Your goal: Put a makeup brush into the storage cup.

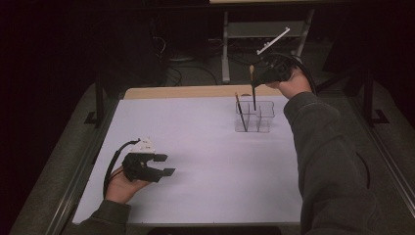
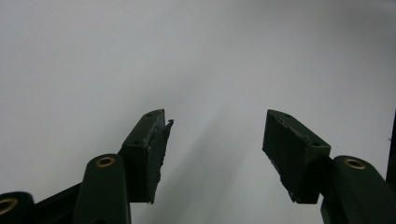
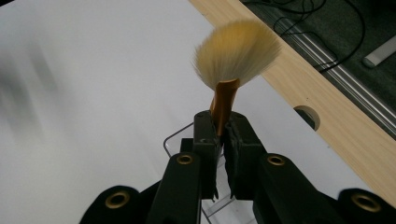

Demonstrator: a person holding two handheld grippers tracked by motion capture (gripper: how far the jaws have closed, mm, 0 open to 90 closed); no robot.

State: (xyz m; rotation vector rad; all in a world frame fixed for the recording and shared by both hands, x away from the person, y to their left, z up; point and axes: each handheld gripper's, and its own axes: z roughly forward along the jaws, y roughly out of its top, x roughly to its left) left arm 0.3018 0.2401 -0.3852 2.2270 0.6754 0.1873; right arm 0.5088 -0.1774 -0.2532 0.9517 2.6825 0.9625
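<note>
- Where the right gripper [image 1: 255,74] hangs above the far right of the table, its jaws are clamped tight on a brush [image 1: 253,90], gripping it at the copper ferrule [image 3: 223,105] just below the bristles.
- Brush: pale fan of bristles [image 3: 236,50] uppermost, dark handle pointing down; its lower end stands in the clear organizer [image 1: 255,117], in a rear compartment, as far as the high view tells.
- Left gripper [image 1: 165,165]: low over the near left of the table, jaws standing well apart, nothing between them; bare white surface shows between the pads [image 2: 149,154] in the left gripper view.
- Second brush [image 1: 241,111]: dark, thin, leaning in the organizer's left compartment, apart from the held one.
- Clear organizer: transparent, partitioned, on the white sheet [image 1: 205,161] toward the far right.
- White sheet: covers the table; a wooden edge [image 1: 191,92] shows along its far side.
- Floor beyond: cables and a grey metal frame [image 1: 254,32], dimly lit.
</note>
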